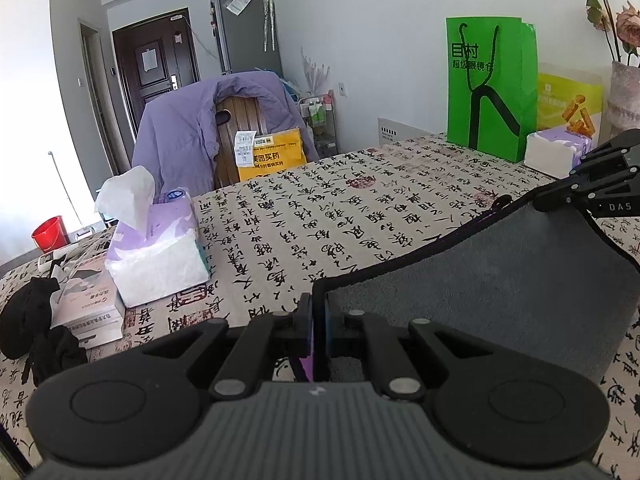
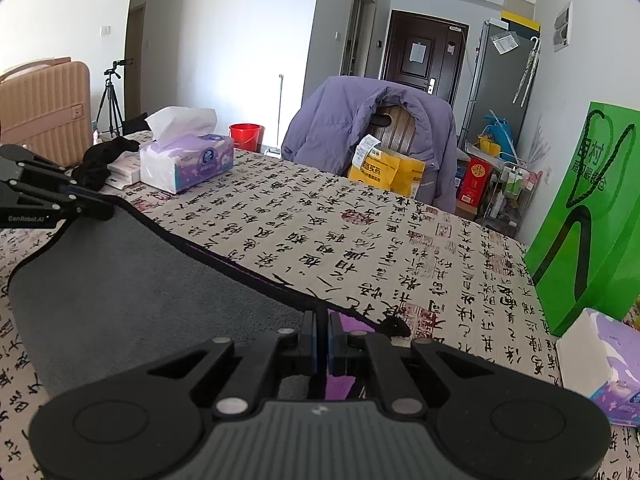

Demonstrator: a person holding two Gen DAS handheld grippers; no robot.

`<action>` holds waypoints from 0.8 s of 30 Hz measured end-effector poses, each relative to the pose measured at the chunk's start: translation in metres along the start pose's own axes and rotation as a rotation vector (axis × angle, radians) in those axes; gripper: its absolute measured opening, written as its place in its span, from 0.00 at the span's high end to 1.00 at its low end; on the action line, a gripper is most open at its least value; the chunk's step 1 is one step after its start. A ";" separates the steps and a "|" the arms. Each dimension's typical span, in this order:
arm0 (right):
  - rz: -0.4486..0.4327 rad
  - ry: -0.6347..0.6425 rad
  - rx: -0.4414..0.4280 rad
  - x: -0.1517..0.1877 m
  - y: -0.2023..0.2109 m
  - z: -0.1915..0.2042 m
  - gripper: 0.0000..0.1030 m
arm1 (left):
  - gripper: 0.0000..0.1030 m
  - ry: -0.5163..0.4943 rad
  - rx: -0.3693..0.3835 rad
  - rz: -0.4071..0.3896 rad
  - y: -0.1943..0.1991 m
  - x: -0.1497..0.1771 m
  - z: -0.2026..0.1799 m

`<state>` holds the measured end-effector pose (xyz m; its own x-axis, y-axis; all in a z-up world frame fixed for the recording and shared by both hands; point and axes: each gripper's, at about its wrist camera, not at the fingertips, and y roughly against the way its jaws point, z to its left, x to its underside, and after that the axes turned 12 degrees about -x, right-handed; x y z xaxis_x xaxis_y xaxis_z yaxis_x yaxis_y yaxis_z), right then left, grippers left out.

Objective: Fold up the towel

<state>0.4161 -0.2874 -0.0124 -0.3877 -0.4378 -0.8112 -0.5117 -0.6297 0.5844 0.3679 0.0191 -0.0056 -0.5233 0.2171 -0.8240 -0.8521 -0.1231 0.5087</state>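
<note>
Towel [image 1: 500, 280] beside "DAS"-marked gripper [image 1: 538, 202]

Left gripper [image 1: 319, 334]: matte black linkage arms, silver pivot pins, ribbed grey housing bearing a small white mark, two round black caps, blue-faced pads; "GenRobot.AI" was lettered on its side. Right gripper [image 2: 321, 344]: identical build, with white "DAS" lettering visible on its side.
</note>
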 end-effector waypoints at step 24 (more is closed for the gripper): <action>0.034 0.011 0.011 -0.003 -0.022 -0.011 0.95 | 0.94 -0.033 0.007 0.030 -0.032 -0.004 0.001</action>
<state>0.4371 -0.2791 -0.0233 -0.3968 -0.4657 -0.7910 -0.5068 -0.6073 0.6118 0.3970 0.0227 -0.0185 -0.5476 0.2449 -0.8001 -0.8361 -0.1234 0.5345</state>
